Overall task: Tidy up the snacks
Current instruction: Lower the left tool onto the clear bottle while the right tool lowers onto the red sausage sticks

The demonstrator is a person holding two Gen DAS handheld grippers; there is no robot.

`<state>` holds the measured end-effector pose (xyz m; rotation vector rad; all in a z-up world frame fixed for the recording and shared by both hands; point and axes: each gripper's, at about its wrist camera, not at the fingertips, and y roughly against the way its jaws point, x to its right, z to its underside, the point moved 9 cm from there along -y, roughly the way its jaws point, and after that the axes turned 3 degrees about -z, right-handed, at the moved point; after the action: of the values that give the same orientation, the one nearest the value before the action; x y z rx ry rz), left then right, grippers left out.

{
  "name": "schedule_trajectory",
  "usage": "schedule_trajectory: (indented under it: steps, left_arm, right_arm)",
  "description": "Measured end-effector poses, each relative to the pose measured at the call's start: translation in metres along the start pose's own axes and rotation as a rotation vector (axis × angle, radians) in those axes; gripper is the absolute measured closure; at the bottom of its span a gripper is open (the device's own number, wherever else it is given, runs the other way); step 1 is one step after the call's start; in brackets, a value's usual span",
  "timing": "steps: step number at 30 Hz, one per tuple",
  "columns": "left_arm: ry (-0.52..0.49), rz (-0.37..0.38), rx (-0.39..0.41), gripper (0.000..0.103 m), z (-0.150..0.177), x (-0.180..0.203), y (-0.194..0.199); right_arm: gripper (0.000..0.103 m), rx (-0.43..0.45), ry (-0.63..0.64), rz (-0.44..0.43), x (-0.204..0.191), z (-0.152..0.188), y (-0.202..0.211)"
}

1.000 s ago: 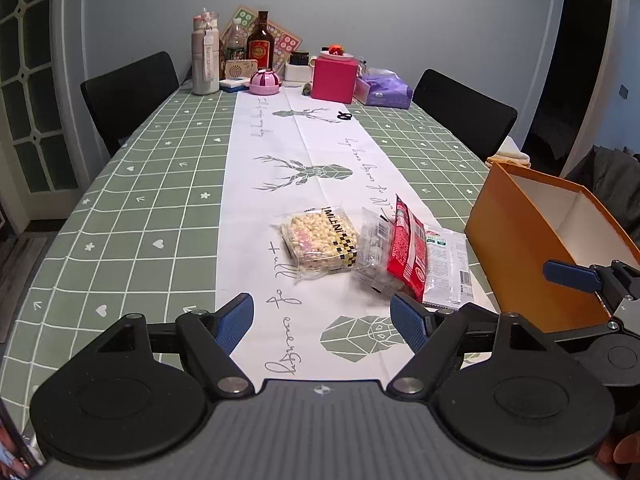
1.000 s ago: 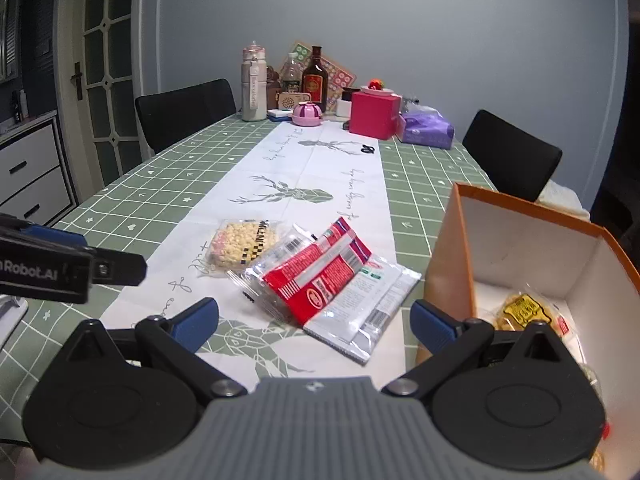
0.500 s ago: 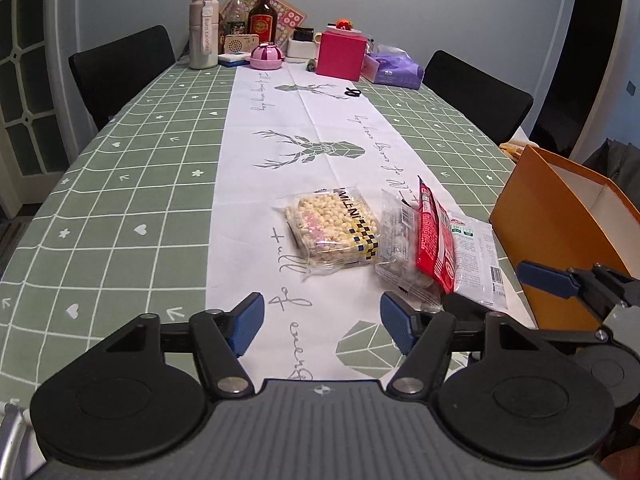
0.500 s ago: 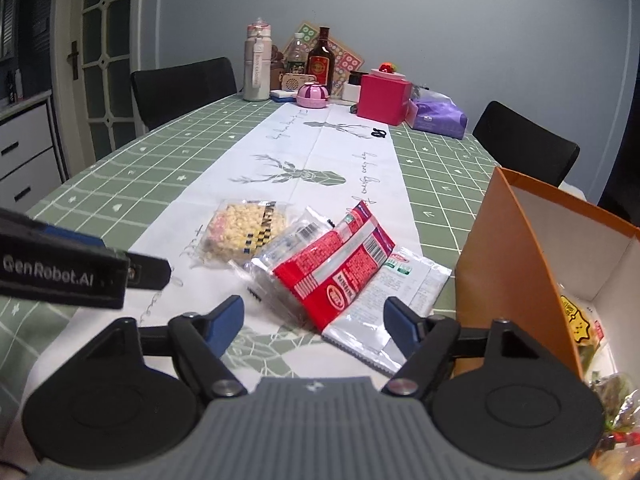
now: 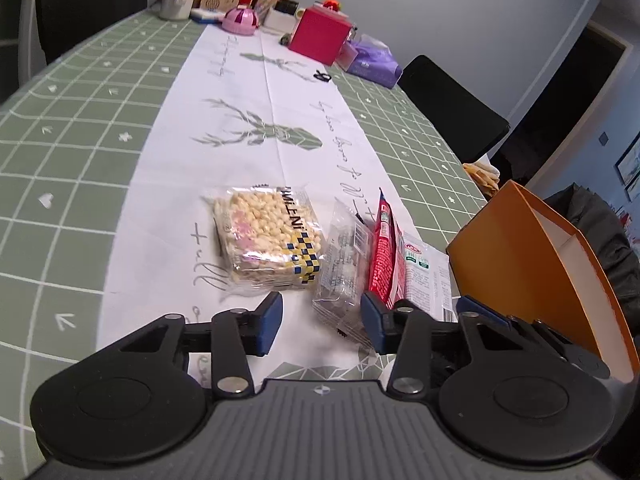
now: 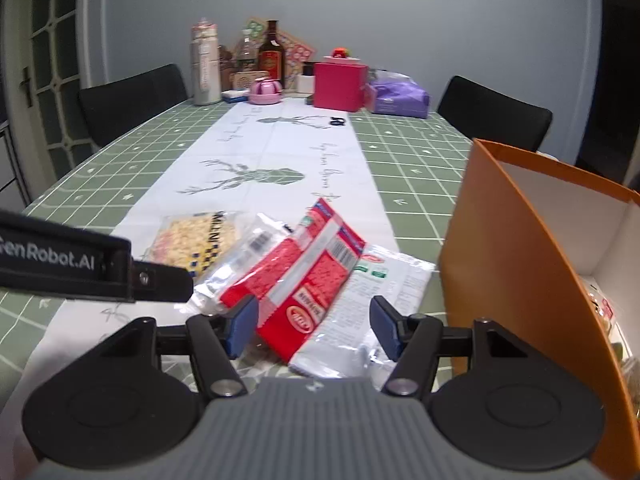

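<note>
Left gripper (image 5: 320, 316) half-narrowed, jaws just closing, gripping nothing, low before clear-wrapped puffed-rice square (image 5: 266, 240). Right gripper (image 6: 312, 330) likewise narrowing, empty, over near end of red-and-white foil snack packet (image 6: 304, 280). Both snacks left of open orange cardboard box (image 6: 516, 264), rice square farthest, on green checked tablecloth (image 6: 408, 160).

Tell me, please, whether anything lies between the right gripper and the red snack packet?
Nothing visible does. The right gripper hangs just in front of the red snack packet, jaws open and closing in, with only bare tablecloth nearby.
</note>
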<state>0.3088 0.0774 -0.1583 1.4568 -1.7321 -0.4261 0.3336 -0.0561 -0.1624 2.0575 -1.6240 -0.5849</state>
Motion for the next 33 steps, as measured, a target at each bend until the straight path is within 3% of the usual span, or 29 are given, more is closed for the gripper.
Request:
schedule_trajectory:
  steps: [6,9,19,24,26,28,31,33]
  left_arm:
    - [0.073,0.036,0.0,0.059,-0.001,-0.004,-0.009]
    - [0.081,0.048,0.015,0.069,-0.003,-0.008,-0.004]
    - [0.151,0.071,-0.031,0.069,0.0,-0.015,-0.011]
    - [0.175,0.109,-0.071,0.07,0.007,-0.01,-0.02]
    - [0.182,0.124,-0.082,0.07,0.01,-0.007,-0.024]
    - [0.19,0.133,-0.08,0.074,0.012,-0.006,-0.026]
    - [0.173,0.12,-0.066,0.08,0.011,-0.001,-0.024]
    - [0.161,0.102,-0.058,0.081,0.011,0.001,-0.021]
  right_arm:
    - [0.043,-0.025,-0.129,-0.05,0.007,-0.002,-0.014]
    - [0.042,-0.02,-0.145,-0.073,0.002,-0.002,-0.016]
    - [0.038,-0.047,-0.23,-0.154,0.003,-0.001,-0.03]
    - [0.057,-0.046,-0.224,-0.158,0.004,0.002,-0.027]
    - [0.073,-0.062,-0.254,-0.195,0.004,0.005,-0.028]
    - [0.075,-0.065,-0.253,-0.197,0.005,0.006,-0.027]
    - [0.091,-0.062,-0.218,-0.198,0.001,0.007,-0.023]
    - [0.094,-0.064,-0.195,-0.192,-0.001,0.007,-0.021]
